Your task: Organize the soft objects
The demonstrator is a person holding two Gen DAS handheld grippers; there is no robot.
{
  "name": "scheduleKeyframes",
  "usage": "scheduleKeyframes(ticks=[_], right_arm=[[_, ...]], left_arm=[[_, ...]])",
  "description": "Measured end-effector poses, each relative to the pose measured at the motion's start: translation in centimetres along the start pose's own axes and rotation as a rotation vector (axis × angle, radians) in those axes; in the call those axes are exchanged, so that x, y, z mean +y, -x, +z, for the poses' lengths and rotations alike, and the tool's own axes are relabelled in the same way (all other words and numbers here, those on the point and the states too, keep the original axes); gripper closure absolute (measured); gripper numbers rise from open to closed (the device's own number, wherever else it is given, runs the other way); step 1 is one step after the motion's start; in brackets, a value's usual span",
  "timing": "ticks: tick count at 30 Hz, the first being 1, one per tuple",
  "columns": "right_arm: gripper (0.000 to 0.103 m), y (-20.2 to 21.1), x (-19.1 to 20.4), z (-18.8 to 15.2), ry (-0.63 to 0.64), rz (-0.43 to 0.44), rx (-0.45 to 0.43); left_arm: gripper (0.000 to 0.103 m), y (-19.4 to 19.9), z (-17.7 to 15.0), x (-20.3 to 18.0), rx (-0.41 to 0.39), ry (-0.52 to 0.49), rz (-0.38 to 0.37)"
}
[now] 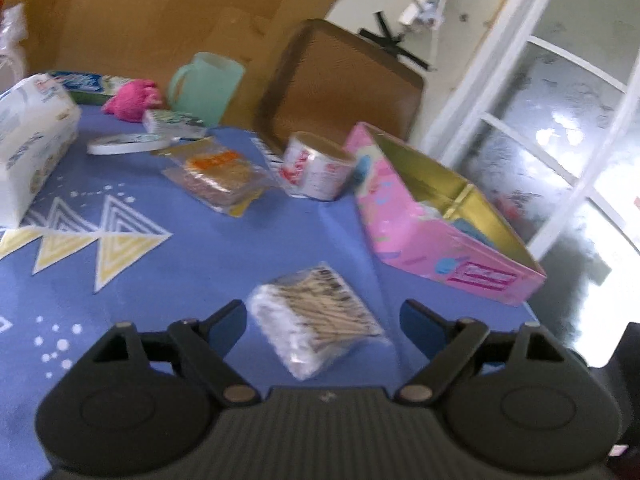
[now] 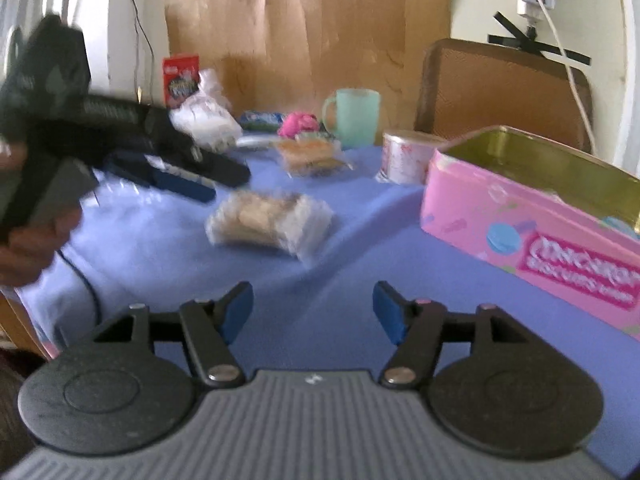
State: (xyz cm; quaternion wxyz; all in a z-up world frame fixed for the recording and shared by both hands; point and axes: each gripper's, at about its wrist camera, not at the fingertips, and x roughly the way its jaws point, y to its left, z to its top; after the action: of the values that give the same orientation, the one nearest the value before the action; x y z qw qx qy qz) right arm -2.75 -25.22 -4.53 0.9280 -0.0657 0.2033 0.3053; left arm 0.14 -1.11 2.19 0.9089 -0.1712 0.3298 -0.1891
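A clear bag of cotton swabs (image 1: 316, 320) (image 2: 272, 220) lies on the blue tablecloth (image 1: 200, 264). In the left wrist view my left gripper (image 1: 324, 312) is open, one finger on each side of the bag, and the pads do not press on it. The right wrist view shows the left gripper (image 2: 224, 186) in a hand, tips just left of the bag. My right gripper (image 2: 313, 300) stands open and empty over bare cloth, nearer than the bag. An open pink tin (image 1: 440, 248) (image 2: 520, 220) sits to the right with some white and blue items inside.
Further back lie a wrapped paper roll (image 1: 316, 168), a flat packet with an orange label (image 1: 220, 176), a pink fluffy thing (image 1: 134, 100), a green mug (image 1: 204, 88) and a tissue pack (image 1: 32, 140). A brown chair (image 1: 340, 88) stands behind the table.
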Motion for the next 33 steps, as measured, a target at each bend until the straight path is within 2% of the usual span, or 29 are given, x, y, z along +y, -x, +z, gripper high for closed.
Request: scheduleKeyframes(ticks=[3,5,6,7,8,9,11,13,16,20,23,25,26,27,28,30,31,33], right_arm=[[0.034,-1.5,0.6,1.5,0.034,0.056,-0.014],[0.034,-3.4,1.0,2.3,0.064,0.069,0.006],[0.035,-4.5,1.0,2.5,0.075,0.071,0.025],[0.037,-5.8,1.0,2.7,0.077,0.074,0.057],[0.038,-7.0,0.9,2.9,0.064,0.094,0.086],[0.055,-7.3,0.8,3.0,0.042,0.111,0.065],[0.061,-7.3,1.0,3.3,0.031,0.105,0.055],[0.062,-6.2,0.9,3.2,0.032,0.067,0.006],[0.064,-3.7,-0.2,3.3,0.028,-0.025,-0.089],[0.064,0.2,-2.8,3.7,-0.008,-0.199,-0.218],[0.064,2.2,-5.1,3.7,-0.043,-0.332,-0.262],[0.063,2.6,-7.3,3.9,-0.09,-0.405,-0.258],[0.063,2.5,-8.3,3.9,-0.119,-0.44,-0.264],[0.063,2.1,-9.2,4.1,-0.138,-0.49,-0.268],[0.062,1.1,-10.2,4.1,-0.146,-0.56,-0.259],[0.062,-0.6,-12.5,3.8,-0.174,-0.654,-0.202],[0.062,-1.2,-13.4,3.6,-0.212,-0.673,-0.176],[0.062,-1.0,-14.4,2.8,-0.3,-0.663,-0.172]], left_arm=[[0.017,-0.3,0.2,0.9,0.015,0.061,0.001],[0.027,-0.7,0.3,1.1,0.033,0.071,0.008],[0.041,-1.1,0.3,1.2,0.05,0.071,0.009],[0.049,-1.6,0.3,1.4,0.074,0.076,0.007],[0.052,-1.7,0.3,1.6,0.063,0.077,0.005],[0.056,-1.9,0.4,1.6,0.071,0.082,0.004],[0.056,-1.8,0.7,1.2,0.067,0.082,0.018],[0.056,-1.8,1.6,0.5,0.053,0.067,-0.009],[0.056,-2.3,3.7,-2.2,0.018,-0.014,-0.08],[0.056,-4.5,6.5,-7.5,-0.012,-0.142,-0.172],[0.055,-7.2,8.1,-11.5,-0.03,-0.238,-0.235],[0.048,-9.5,8.7,-14.1,-0.034,-0.278,-0.258],[0.042,-10.8,9.0,-15.3,-0.044,-0.315,-0.242],[0.024,-12.0,9.2,-16.6,-0.058,-0.363,-0.196],[0.018,-13.4,9.3,-17.7,-0.081,-0.415,-0.121],[0.02,-15.2,9.0,-18.7,-0.088,-0.445,-0.046],[0.024,-15.8,9.0,-18.5,-0.068,-0.43,-0.04],[0.024,-15.9,8.6,-17.4,-0.042,-0.37,-0.045]])
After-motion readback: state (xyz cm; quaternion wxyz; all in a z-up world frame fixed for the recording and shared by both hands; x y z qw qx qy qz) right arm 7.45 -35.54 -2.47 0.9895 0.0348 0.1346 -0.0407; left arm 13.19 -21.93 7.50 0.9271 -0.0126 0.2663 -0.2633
